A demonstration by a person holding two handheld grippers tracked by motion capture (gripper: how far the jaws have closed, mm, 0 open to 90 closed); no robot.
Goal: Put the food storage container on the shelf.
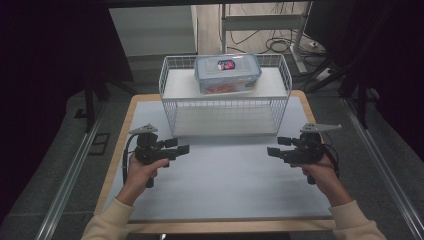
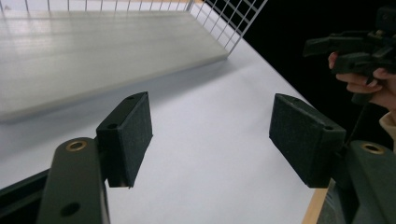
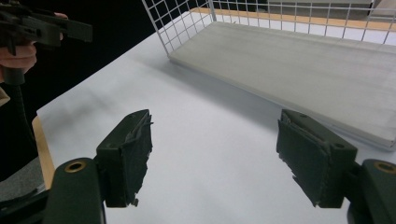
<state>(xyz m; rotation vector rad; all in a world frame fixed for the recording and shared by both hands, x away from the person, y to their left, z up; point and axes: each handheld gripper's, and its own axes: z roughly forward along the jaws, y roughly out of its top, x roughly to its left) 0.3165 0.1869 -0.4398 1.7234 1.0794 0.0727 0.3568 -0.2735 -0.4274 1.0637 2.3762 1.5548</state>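
A white surface (image 1: 225,175) with a wooden edge stands on a grey floor (image 1: 60,150). Beyond its far edge, cables (image 1: 265,40) lie on the floor beside the metal legs of a desk (image 1: 260,22).

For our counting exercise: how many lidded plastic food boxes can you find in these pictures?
1. The plastic food box with a blue-rimmed lid sits on the upper shelf of the white wire rack, at the table's far end. None appears elsewhere.
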